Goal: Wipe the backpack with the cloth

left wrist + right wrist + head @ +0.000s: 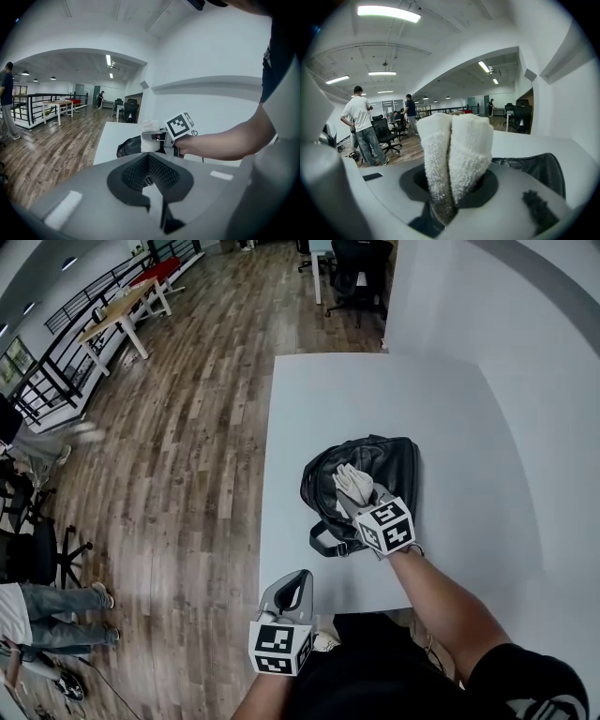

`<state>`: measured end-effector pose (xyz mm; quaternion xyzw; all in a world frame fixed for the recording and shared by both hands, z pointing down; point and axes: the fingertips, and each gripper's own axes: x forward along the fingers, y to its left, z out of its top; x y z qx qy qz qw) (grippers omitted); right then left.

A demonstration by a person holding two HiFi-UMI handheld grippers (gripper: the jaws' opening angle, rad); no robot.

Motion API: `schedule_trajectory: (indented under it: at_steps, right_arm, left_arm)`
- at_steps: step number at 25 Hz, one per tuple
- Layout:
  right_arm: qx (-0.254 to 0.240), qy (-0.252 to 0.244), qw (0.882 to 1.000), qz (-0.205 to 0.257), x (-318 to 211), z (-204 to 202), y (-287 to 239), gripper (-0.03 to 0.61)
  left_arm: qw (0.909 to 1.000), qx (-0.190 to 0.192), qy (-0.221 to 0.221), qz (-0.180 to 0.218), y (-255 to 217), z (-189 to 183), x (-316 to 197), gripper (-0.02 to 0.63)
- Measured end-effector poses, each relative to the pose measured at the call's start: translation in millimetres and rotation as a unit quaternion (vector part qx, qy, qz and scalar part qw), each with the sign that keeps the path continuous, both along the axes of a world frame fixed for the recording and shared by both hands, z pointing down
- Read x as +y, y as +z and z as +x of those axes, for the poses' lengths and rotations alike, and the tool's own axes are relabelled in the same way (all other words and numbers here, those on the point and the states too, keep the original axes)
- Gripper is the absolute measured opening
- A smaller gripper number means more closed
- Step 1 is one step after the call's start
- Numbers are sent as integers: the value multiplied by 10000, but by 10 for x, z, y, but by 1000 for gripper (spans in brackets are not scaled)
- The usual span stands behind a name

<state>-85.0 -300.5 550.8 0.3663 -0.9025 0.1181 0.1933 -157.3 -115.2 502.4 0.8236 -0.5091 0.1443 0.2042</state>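
Right gripper, from the head view, pinches a folded white cloth and presses it onto the black backpack, which lies flat mid-table, toward the front edge of the white table. The cloth sticks out past the tips, seemingly so that towel and not metal meets the fabric. A strap trails off the bag's near left side and could snag a wiping stroke that way. The left gripper hangs off the table's front-left corner, well apart from the bag, so nothing steadies it.

From the left gripper view, that gripper's jaws are pressed together on nothing. Beyond them the right gripper holds the cloth on the backpack, with the wall close behind the table and wooden floor to the left.

From the right gripper view, the doubled cloth fills the gap and is clamped low on its fold. Black backpack fabric shows just right of it. People and office chairs stand on the floor well away, not in the way.
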Motion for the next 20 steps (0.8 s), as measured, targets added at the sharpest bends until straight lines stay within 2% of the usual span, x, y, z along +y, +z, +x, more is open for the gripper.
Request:
schedule_trajectory:
  at_steps: [20]
  right_arm:
    - [65, 472, 9983, 347, 219, 662, -292, 98]
  left_arm:
    - [9997, 40, 221, 120, -81, 252, 188, 6]
